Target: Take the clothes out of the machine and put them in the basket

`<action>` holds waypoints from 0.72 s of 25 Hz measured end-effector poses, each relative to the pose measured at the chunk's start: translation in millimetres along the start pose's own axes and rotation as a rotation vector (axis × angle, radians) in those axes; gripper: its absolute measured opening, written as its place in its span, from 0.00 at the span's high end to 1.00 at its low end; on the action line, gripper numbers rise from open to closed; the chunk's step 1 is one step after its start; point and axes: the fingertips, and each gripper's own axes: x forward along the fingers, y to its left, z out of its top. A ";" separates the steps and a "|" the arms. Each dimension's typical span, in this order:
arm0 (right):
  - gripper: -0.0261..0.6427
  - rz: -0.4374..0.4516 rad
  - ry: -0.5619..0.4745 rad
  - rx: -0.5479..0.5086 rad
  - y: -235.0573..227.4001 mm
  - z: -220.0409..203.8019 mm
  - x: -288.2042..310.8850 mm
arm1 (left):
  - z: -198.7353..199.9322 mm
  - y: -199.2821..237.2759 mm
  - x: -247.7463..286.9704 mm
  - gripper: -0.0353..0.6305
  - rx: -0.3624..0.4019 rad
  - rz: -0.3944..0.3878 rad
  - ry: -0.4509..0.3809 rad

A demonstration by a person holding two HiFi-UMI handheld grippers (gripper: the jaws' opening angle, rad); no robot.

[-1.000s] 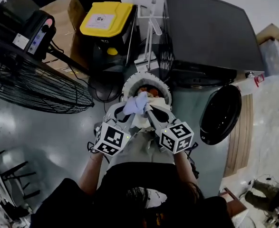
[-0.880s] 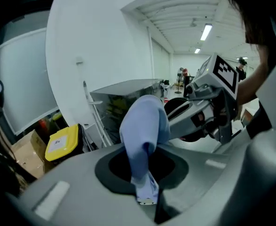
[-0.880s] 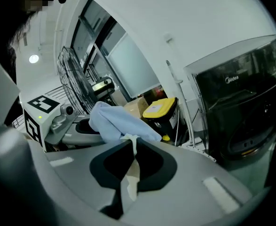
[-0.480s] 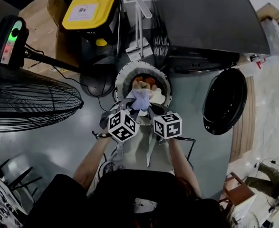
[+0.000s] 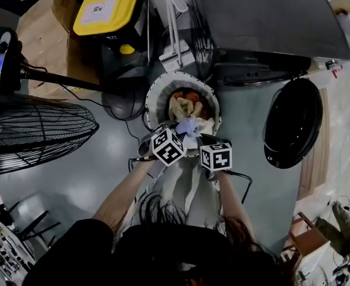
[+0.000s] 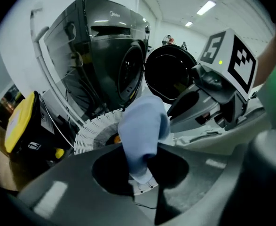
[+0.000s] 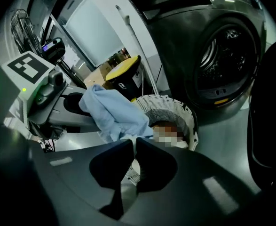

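A light blue garment (image 5: pixel 189 127) hangs over the near rim of the round white basket (image 5: pixel 157 91), which holds orange and cream clothes. My left gripper (image 5: pixel 182 133) and right gripper (image 5: pixel 197 137) are both shut on it, side by side. In the left gripper view the blue garment (image 6: pixel 145 131) bunches up out of the left gripper (image 6: pixel 142 166), with the basket (image 6: pixel 95 133) behind. In the right gripper view the right gripper (image 7: pixel 133 142) pinches the garment (image 7: pixel 114 112) at its edge. The dark washing machine (image 5: pixel 270 28) stands behind the basket, its round door (image 5: pixel 294 124) swung open.
A black bin with a yellow lid (image 5: pixel 109 8) stands left of the machine, with a white stand (image 5: pixel 175 46) between them. A big floor fan (image 5: pixel 31 136) fills the left side. A black cable (image 5: pixel 241 180) lies on the grey floor by my right arm.
Both grippers have drawn closer together while holding the blue garment, which stays at the basket's near rim. The head view has shifted slightly toward the machine.
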 end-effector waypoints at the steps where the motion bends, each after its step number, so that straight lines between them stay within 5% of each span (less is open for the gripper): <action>1: 0.92 -0.013 0.003 0.008 -3.0 -3.3 2.4 | -3.9 0.4 4.5 0.85 -0.011 -0.006 0.012; 5: 0.90 -0.056 0.034 0.012 -15.9 -15.1 11.9 | -15.2 -4.9 21.4 0.77 -0.013 -0.049 0.065; 10: 0.67 0.019 0.050 -0.004 -8.1 -21.5 13.5 | -15.2 -15.3 28.1 0.64 -0.004 -0.091 0.076; 18: 0.66 0.004 -0.004 -0.004 -13.4 -7.9 5.7 | -5.6 -8.8 20.9 0.64 -0.047 -0.064 0.019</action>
